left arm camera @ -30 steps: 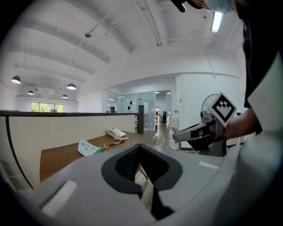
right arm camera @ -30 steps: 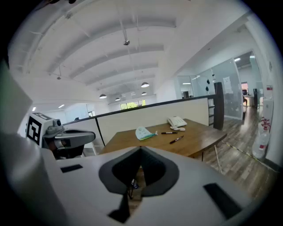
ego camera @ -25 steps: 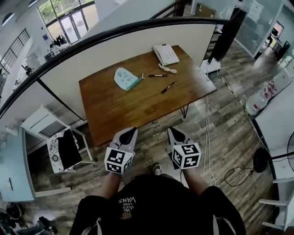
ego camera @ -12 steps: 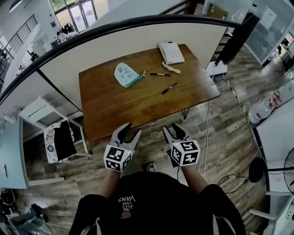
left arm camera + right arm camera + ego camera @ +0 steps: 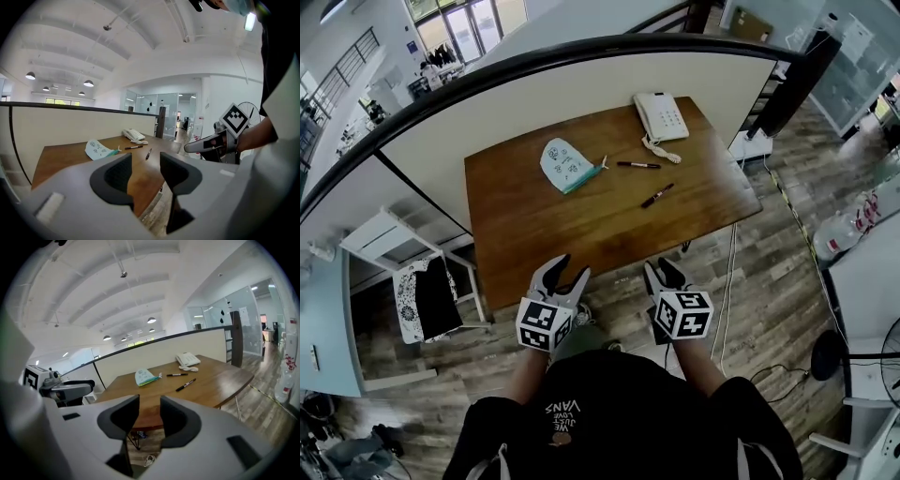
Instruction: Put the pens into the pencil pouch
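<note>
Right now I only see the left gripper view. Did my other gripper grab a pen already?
Observer: No. The right gripper has its jaws apart with nothing between them.
Operator: Are my grippers over the table yet?
Observer: Not yet. In the head view, the left gripper and the right one both hang above the floor, short of the table's near edge.
Operator: Anything I could bump?
Observer: A chair draped with black-and-white cloth stands off the table's near left corner.
</note>
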A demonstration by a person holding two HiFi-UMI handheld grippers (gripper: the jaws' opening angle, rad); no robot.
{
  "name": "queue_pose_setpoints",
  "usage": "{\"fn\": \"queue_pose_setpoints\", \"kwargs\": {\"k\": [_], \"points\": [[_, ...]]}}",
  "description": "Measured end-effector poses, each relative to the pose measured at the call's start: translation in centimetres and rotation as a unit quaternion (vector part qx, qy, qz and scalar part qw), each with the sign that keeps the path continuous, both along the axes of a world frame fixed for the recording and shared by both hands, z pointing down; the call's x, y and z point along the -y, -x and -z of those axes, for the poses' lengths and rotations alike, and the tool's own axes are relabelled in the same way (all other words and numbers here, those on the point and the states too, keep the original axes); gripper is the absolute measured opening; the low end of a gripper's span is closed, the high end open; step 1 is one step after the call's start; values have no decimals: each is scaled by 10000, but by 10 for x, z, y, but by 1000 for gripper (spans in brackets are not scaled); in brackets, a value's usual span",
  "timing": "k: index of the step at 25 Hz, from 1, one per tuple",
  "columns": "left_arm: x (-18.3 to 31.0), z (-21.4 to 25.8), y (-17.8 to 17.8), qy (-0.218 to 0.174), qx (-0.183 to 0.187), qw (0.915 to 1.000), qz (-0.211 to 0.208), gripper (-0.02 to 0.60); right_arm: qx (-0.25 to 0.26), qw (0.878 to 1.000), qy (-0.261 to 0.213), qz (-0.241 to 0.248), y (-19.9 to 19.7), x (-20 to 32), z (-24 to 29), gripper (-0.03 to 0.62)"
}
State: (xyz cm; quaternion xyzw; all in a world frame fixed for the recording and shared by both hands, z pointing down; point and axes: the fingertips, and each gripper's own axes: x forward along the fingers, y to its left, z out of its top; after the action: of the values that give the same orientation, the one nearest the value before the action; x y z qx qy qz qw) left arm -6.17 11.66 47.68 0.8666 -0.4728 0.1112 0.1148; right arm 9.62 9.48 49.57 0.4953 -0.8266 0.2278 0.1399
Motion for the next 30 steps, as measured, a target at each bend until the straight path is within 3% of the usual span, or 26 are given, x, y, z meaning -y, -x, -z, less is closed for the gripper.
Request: {"fn": "queue_pose_setpoints", "kwargs": {"k": [11, 22, 30], "points": [[89, 2, 32, -7, 36, 9995, -322, 173, -75, 9995, 65, -293, 34, 83, 0, 140], [153, -24, 60, 262, 76, 9976, -630, 173, -293, 9965, 266, -733, 50, 141, -19, 140], [191, -64, 62, 553, 480, 9961, -494, 173, -773, 9911, 706, -825, 36, 168, -56, 140]]}}
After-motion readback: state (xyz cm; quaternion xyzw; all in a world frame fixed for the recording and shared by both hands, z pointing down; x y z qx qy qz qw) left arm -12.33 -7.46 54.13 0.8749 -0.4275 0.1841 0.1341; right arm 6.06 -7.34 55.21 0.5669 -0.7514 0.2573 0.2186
